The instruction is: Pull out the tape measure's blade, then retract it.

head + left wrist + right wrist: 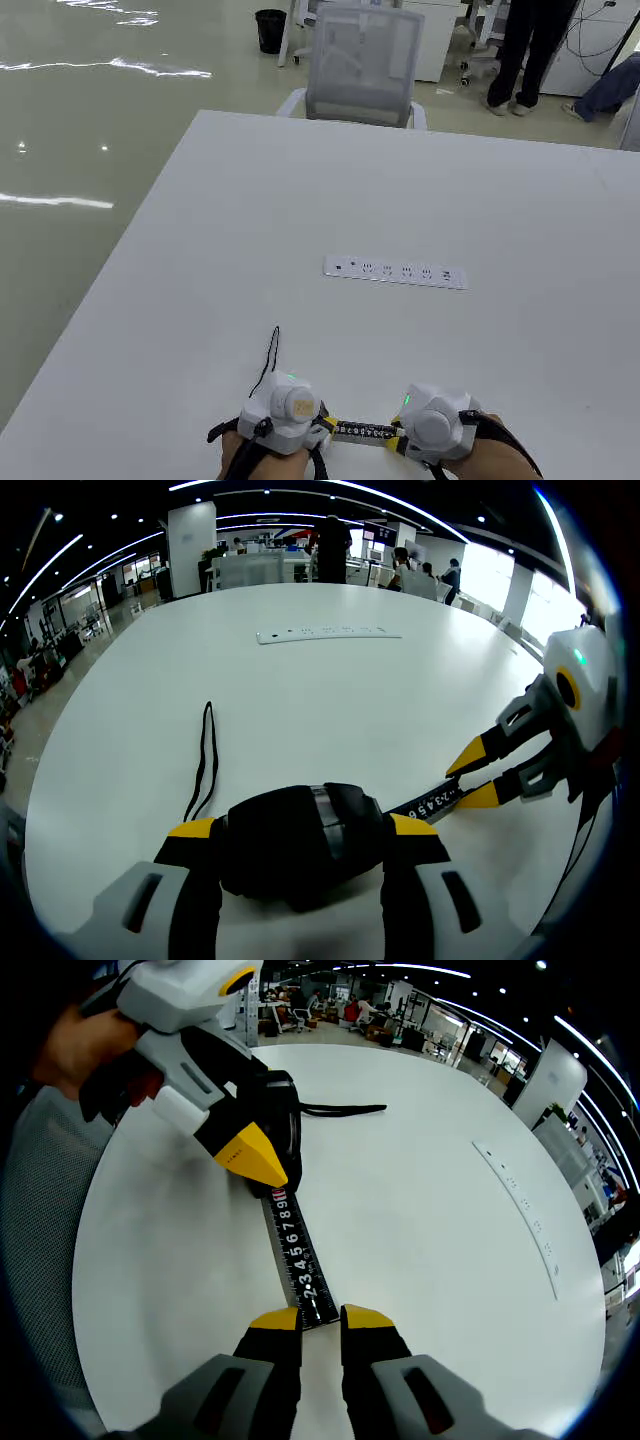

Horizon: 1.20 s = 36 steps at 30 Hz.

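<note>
Now left gripper (302,827) clamps tape measure (282,1102); right gripper (320,1316) pinches blade (297,1248) (partly out)

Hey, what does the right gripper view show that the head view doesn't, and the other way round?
Right gripper view: readable numerals on the black tape blade, its tip pinched in the right gripper's jaws. Head view: a grey mesh chair and a black waste bin. Both: the white table, the white power strip, the left gripper holding the black tape measure case.
</note>
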Each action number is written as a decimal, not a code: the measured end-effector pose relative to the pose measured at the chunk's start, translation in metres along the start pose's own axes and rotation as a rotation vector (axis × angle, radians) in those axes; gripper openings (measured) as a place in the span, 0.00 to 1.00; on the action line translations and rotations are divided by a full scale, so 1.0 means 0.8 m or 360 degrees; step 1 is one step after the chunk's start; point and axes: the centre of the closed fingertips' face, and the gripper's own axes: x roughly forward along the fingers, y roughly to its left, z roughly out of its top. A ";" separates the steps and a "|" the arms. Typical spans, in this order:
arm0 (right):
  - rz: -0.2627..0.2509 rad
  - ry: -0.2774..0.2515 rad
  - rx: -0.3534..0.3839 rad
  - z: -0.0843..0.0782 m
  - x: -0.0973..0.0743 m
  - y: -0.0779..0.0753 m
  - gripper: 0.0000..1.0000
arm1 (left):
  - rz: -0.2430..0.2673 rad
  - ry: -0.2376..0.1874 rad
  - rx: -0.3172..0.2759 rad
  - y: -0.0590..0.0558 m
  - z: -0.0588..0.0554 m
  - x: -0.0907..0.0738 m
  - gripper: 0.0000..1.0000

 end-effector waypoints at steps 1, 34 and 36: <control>0.0001 0.0001 0.0000 0.000 0.001 0.000 0.13 | 0.0000 0.0000 0.0000 0.000 0.000 0.000 0.61; 0.0021 -0.0011 0.0015 0.020 0.010 0.007 0.13 | -0.0003 -0.0005 0.0004 0.000 0.001 0.000 0.62; 0.0023 -0.0011 0.0013 0.020 0.011 0.007 0.13 | -0.0003 -0.0005 0.0004 0.000 0.001 0.000 0.62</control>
